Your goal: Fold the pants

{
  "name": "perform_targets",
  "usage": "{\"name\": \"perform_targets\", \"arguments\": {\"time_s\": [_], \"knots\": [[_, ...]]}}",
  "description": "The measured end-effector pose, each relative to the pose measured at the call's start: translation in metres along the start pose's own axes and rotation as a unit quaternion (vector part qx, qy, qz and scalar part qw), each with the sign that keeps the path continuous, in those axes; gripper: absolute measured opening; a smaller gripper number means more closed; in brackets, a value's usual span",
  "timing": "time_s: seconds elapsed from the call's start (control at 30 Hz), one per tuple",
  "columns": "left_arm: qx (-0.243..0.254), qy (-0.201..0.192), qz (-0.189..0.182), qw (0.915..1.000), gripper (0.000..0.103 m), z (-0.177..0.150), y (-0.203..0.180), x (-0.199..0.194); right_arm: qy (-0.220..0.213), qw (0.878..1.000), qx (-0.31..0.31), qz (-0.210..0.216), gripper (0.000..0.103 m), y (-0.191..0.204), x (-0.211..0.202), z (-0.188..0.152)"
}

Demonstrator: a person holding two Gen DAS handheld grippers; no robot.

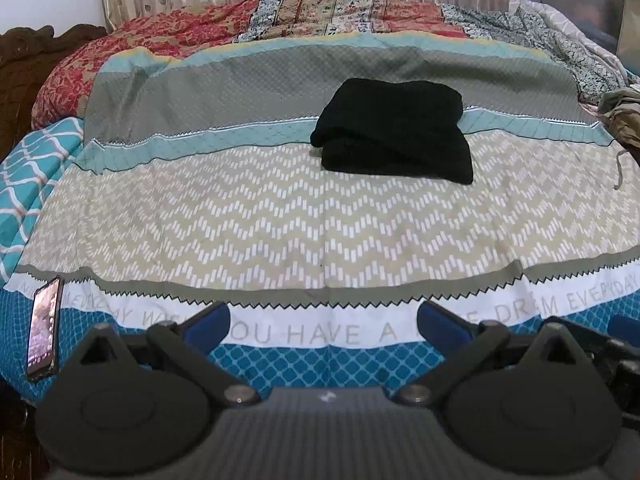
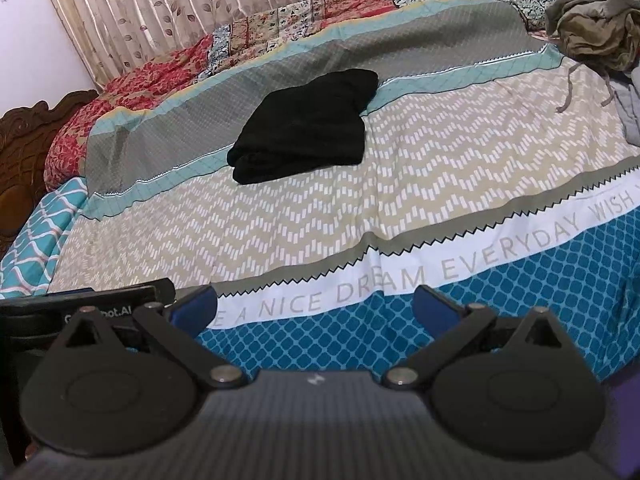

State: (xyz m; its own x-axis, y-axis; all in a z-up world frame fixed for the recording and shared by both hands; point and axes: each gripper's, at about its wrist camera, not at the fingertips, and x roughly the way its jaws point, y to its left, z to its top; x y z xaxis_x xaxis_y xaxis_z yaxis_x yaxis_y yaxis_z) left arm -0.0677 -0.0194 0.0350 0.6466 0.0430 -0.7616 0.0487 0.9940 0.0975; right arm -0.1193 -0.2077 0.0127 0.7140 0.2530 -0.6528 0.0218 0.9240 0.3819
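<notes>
Both grippers sit back at the near edge of the bed, well apart from the work. Left gripper (image 1: 323, 322): fingers spread wide, nothing btwn them. Right gripper (image 2: 314, 306): same, spread wide and empty.

Black pants (image 1: 394, 130) lie far ahead of the left gripper, slightly to its right, on the bedsheet (image 1: 240, 216); from the right gripper they're ahead and a bit left (image 2: 308, 128). They're already a compact stacked rectangle w/ layered edges on the near side, so the fold looks done or nearly so — my read, not certain. If anything's left, next move probably calls for a long reach fwd to square the stack or press it flat; otherwise nothing more to grab.

Hard to tell: fabric is so dark the layer count and any waistband or leg ends don't show. The far side of the stack is hidden by its own bulk. A crumpled olive garment (image 2: 592, 20) lies far ahead-right of the right gripper, partly cut off by frame edge; can't say what it is. Phone (image 1: 43, 326) just left of the left gripper, screen blurred.
</notes>
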Motion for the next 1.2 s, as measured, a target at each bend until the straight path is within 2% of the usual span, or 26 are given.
{"name": "perform_targets", "arguments": {"time_s": [0.67,1.2], "knots": [[0.016,-0.004,0.02,0.9997,0.103,-0.0032,-0.0012,0.0014,0.005,1.0,0.006,0.004,0.103,0.0014,-0.0008,-0.0021],[0.02,-0.005,0.016,0.9997,0.103,-0.0044,0.0012,0.0015,0.007,1.0,0.008,0.004,0.103,0.0016,-0.0005,-0.003]]}}
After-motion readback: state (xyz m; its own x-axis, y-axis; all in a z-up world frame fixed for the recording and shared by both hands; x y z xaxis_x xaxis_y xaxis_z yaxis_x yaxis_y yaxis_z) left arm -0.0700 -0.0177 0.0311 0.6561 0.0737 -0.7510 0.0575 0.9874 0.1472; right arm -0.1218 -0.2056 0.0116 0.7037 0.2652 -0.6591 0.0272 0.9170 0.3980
